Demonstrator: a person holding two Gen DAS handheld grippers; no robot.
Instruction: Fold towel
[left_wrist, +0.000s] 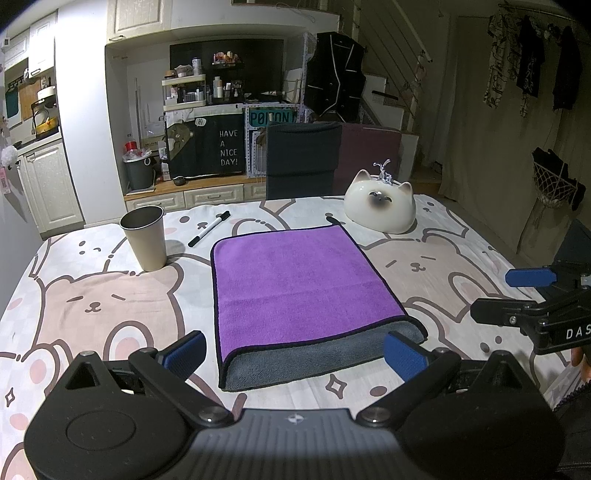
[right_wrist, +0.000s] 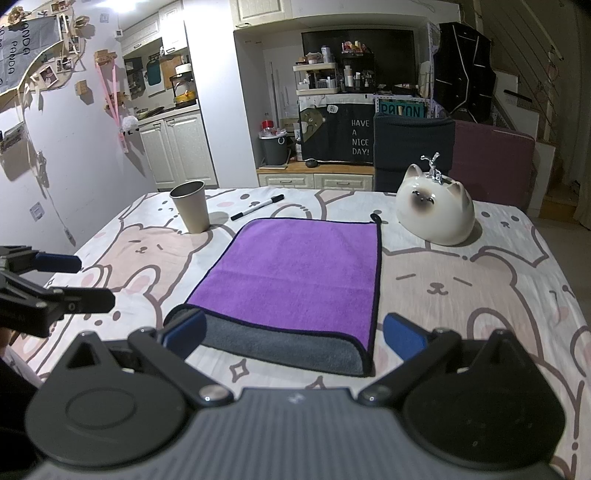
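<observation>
My left gripper (left_wrist: 293, 350) and right gripper (right_wrist: 293, 338) gape empty above the folded purple towel (left_wrist: 303, 280).

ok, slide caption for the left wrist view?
Open left gripper hovers before the once-folded purple towel, with cup, marker and cat figurine behind.

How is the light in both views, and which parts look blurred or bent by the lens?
Left wrist view: the towel is well lit and sharp, the right side of the room dim, the table edge bowed, and the left tool body blurred. Right wrist view: glare at the top, a soft cup shadow, dark corners.
</observation>
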